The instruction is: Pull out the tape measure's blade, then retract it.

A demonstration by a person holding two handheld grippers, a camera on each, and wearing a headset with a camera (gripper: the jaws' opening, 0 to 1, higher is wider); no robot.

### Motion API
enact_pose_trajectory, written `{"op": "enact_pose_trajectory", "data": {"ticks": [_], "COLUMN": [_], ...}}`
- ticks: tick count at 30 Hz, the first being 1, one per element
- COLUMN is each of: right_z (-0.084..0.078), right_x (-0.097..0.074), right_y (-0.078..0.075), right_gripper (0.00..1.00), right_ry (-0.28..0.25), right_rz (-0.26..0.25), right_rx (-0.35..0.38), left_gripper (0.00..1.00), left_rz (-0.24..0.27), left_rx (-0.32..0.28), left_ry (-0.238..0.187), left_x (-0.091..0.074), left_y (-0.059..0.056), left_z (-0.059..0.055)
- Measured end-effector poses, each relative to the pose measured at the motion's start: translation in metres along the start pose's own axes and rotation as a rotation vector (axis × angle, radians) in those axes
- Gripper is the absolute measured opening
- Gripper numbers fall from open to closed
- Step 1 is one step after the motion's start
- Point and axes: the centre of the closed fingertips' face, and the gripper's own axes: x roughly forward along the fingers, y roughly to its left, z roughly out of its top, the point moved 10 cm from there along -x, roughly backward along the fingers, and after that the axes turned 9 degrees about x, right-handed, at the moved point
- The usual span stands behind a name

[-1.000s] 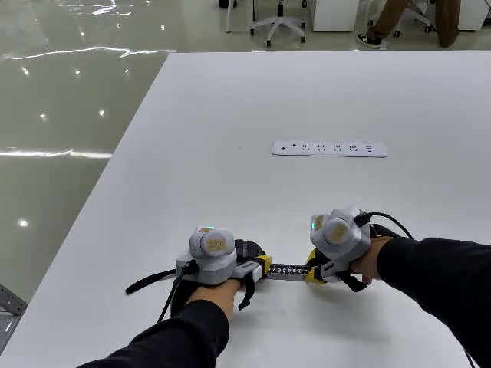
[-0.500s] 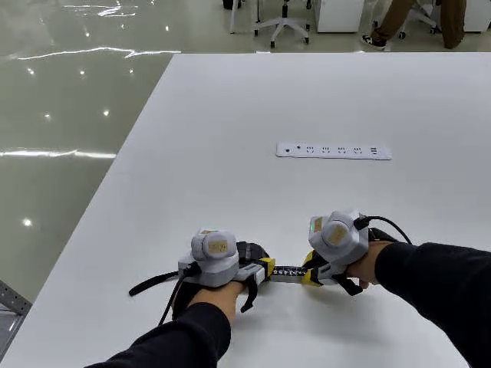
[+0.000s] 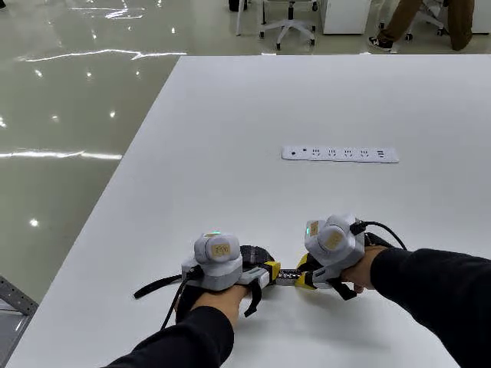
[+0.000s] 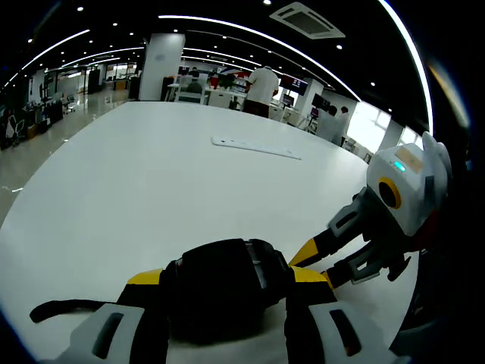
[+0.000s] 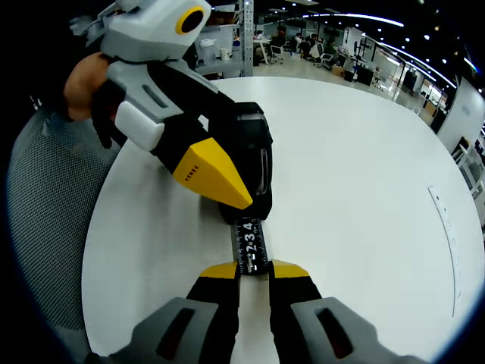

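A black tape measure case lies near the table's front edge, and my left gripper is shut on it. The left gripper view has the case squeezed between my yellow-tipped jaws. A short stretch of blade runs right from the case to my right gripper, which is shut on its end. Black numbers mark the blade in the right gripper view, where it leads from my right gripper to the case. The two grippers are close together.
A white power strip lies flat at the middle of the white table. A black strap trails left from the case. The table's left edge drops to a glossy floor. An office chair and a person's legs stand beyond the far edge.
The exposed blade has grown shorter. My right gripper has moved left toward the case with the blade's end still in it. The left gripper holds its place.
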Motion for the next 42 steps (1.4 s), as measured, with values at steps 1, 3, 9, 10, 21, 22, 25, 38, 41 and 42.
{"op": "enact_pose_trajectory", "data": {"ticks": [1,3,9,10,21,22,25,38,41,42], "right_z": [0.001,0.004,0.009,0.01,0.018,0.019,0.022,0.017,0.02,0.021], "right_x": [0.001,0.003,0.005,0.006,0.012,0.012,0.014,0.013,0.015,0.016], "right_y": [0.0,0.001,0.001,0.001,0.003,0.003,0.003,0.004,0.006,0.005], "right_gripper": [0.1,0.1,0.09,0.09,0.1,0.1,0.1,0.11,0.11,0.1], "right_ry": [-0.001,-0.005,-0.015,-0.016,-0.021,-0.021,-0.024,-0.052,-0.042,-0.035], "right_rz": [0.0,0.002,0.007,0.009,0.022,0.023,0.026,0.032,0.021,0.024], "right_rx": [0.001,-0.003,-0.007,-0.009,-0.007,-0.007,-0.01,-0.032,-0.033,-0.032], "left_gripper": [0.58,0.58,0.58,0.58,0.58,0.58,0.58,0.58,0.58,0.58], "left_rz": [0.0,0.0,-0.001,0.0,-0.004,-0.005,-0.007,-0.012,-0.01,-0.012], "left_rx": [0.0,-0.001,-0.003,-0.004,-0.01,-0.011,-0.01,-0.002,-0.003,-0.004], "left_ry": [0.0,0.0,-0.003,-0.003,-0.002,-0.002,-0.002,-0.009,-0.009,-0.008], "left_x": [0.0,0.0,0.0,0.0,0.0,0.0,0.0,0.0,0.0,0.0], "left_y": [0.0,0.0,0.0,0.0,0.001,0.001,0.002,0.001,0.001,0.001], "left_z": [0.0,0.0,0.0,0.001,0.001,0.001,0.001,0.0,0.0,0.0]}}
